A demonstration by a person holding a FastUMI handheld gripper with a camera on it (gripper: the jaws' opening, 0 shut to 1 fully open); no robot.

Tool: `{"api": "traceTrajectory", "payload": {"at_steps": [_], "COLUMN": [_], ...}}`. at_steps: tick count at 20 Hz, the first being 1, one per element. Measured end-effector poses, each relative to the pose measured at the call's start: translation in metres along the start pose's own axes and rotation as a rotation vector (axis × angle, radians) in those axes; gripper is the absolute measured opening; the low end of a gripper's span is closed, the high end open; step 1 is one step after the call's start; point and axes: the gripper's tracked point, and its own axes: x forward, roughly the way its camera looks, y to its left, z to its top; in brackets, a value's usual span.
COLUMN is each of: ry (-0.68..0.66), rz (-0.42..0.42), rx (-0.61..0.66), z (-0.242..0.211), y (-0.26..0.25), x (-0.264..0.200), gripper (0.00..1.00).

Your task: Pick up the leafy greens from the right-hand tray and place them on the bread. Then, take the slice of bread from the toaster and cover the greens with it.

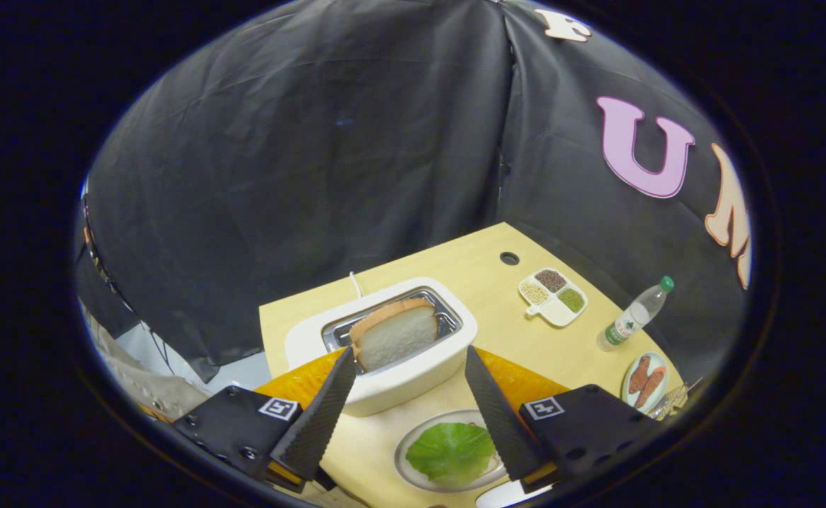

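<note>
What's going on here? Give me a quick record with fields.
gripper: gripper open, fingers either side of the toaster front
toaster: white toaster just ahead, bread slice standing tilted in its slot
greens: leafy greens on a plate between the fingers
beyond: divided dish, bottle, sausage plate
table: wooden table

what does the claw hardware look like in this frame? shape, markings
The claw has two long, flat fingers that taper to narrow tips, with a fine grid-textured grip surface on the inner faces. Each finger mounts on an angular black block, fastened with visible screws. Each block carries a small square black-and-white fiducial tag on top. No cables visible on it.
</note>
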Motion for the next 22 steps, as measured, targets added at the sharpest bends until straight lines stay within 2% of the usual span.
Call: {"api": "traceTrajectory", "payload": {"at_steps": [8, 22], "ry": [0.004, 0.085], "rz": [0.042, -0.001], "rx": [0.033, 0.102], "z": [0.019, 0.005], "y": [0.022, 0.020], "x": [0.031, 0.074], "gripper": [0.99, 0.99]}}
